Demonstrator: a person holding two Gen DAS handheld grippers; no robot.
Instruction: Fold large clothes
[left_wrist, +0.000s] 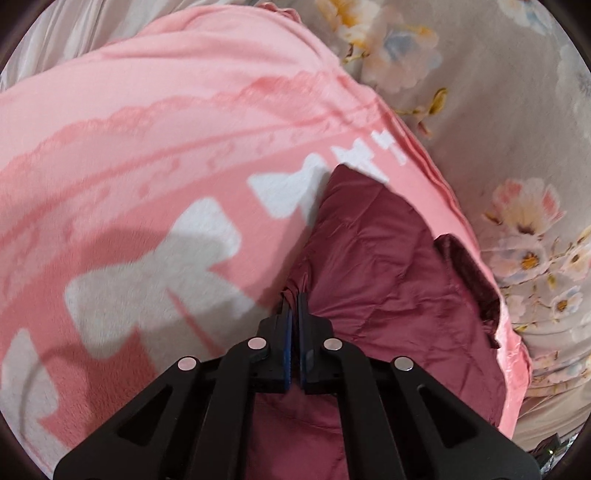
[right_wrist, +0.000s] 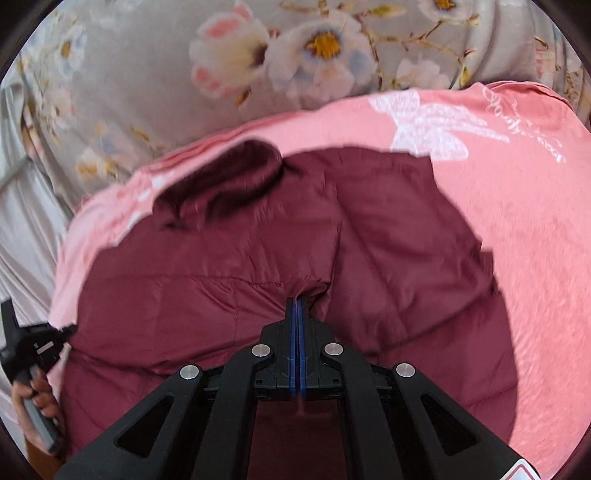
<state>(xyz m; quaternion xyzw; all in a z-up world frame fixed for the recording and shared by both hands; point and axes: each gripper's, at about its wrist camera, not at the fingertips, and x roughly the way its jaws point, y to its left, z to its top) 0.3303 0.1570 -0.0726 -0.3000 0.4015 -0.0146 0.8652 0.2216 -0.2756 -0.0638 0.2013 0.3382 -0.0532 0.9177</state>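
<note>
Both grippers – left gripper (left_wrist: 294, 295), right gripper (right_wrist: 297, 300) – pinch the maroon jacket (right_wrist: 258, 258) (jaws closed).

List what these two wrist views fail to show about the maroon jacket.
- Left wrist: the maroon jacket runs under the left gripper; near hem hidden.
- Right wrist: the right gripper covers the near edge; collar blurred.
- Sleeves: indistinguishable in either view.

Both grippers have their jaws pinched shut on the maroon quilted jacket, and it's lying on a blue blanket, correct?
Not quite. The blanket under the maroon quilted jacket is pink with white prints, not blue, as the right wrist view shows. The left gripper and right gripper are indeed pinched shut on the jacket.
</note>
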